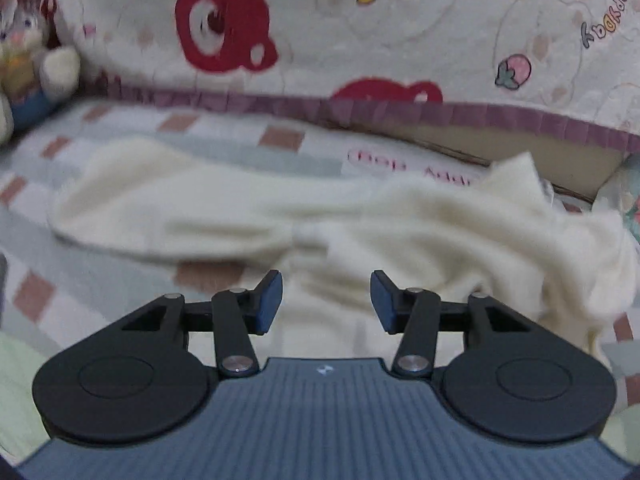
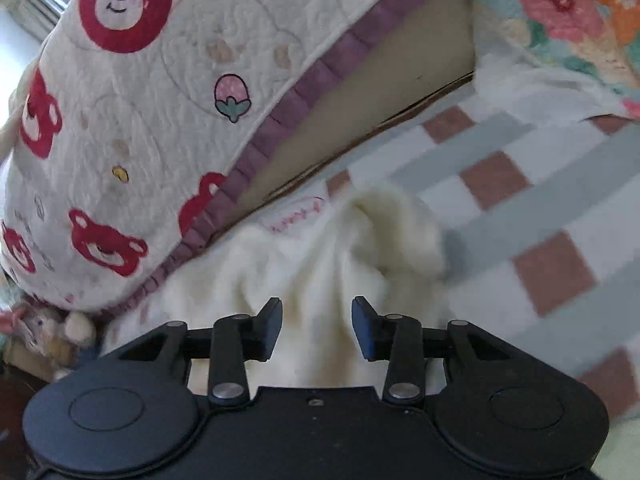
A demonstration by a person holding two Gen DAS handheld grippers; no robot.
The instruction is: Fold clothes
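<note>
On the checked bedspread below the bear-print quilt, the cream garment lies rumpled and apparently unfolded, while the left gripper and right gripper hover over it, jaws apart, holding nothing.

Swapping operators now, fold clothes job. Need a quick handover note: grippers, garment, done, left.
Left gripper: open, empty, above the cream fleece garment.
Right gripper: open, empty, over the same garment, at a bunched end.
Garment: lies rumpled on the grey, white and pink checked bedsheet, one part stretched out long, the other end heaped. It sits in front of the bear-print quilted cover with purple trim.
Done: no neat fold visible.
Left: spread it flat, then fold. A plush toy sits at the side, off the garment.
</note>
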